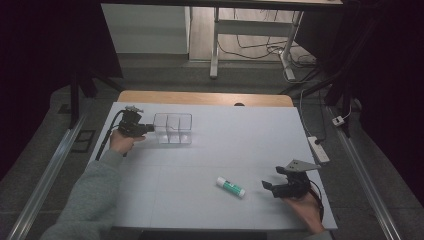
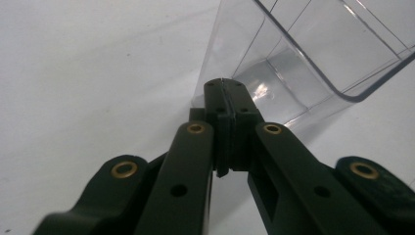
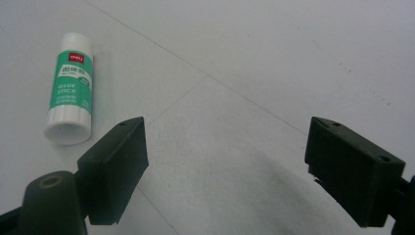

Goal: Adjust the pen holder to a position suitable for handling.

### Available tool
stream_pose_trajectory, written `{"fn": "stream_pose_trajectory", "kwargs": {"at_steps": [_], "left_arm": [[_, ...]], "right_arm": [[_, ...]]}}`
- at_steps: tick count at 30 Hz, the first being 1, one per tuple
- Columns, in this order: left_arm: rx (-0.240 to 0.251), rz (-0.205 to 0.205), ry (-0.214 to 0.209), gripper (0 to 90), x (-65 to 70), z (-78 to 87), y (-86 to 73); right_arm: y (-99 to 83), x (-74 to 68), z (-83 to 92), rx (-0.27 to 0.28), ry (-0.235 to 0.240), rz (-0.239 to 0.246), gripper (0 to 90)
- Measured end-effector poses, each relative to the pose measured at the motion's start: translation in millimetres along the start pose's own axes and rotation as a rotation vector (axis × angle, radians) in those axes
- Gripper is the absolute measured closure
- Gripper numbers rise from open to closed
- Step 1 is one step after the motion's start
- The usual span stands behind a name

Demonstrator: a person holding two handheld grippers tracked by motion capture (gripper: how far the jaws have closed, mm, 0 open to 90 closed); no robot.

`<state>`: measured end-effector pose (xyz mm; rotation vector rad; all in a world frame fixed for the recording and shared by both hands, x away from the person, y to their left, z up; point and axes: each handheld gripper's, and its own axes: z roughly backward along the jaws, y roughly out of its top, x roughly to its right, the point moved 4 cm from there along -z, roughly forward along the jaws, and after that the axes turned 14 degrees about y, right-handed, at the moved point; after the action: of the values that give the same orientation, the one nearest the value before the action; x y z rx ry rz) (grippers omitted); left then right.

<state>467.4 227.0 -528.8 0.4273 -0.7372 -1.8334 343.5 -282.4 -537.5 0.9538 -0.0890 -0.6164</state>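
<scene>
A clear plastic container (image 1: 173, 129) with dividers stands at the table's back left. My left gripper (image 1: 149, 128) is shut, and its tips rest low against the outside wall of that container (image 2: 303, 63); in the left gripper view the jaws of the gripper (image 2: 222, 85) are pressed together with nothing seen between them. A white and green glue stick (image 1: 230, 186) lies on its side at the front middle. My right gripper (image 1: 272, 179) sits to its right, open, low over the table. In the right gripper view the glue stick (image 3: 70, 88) lies ahead and left of the gripper (image 3: 225, 142), outside the jaws.
The white table top (image 1: 225, 150) has a wooden edge (image 1: 205, 97) at the back. A white power strip (image 1: 318, 149) lies off the right edge. A metal rail (image 1: 45, 180) runs along the left side. Desk legs and cables stand beyond the table.
</scene>
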Motion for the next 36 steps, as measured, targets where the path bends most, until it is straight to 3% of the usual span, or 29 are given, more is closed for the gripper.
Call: {"fn": "stream_pose_trajectory", "kwargs": {"at_steps": [12, 36], "left_arm": [[-0.001, -0.014, -0.023, 88.8, 11.6, -4.4, 4.7], [0.013, -0.061, -0.059, 88.8, 49.5, -17.0, 19.1]], "right_arm": [[-0.4, -0.6, -1.2, -0.005, 0.006, -0.003, 15.2], [-0.8, -1.2, -2.8, -0.018, 0.014, 0.002, 15.3]]}}
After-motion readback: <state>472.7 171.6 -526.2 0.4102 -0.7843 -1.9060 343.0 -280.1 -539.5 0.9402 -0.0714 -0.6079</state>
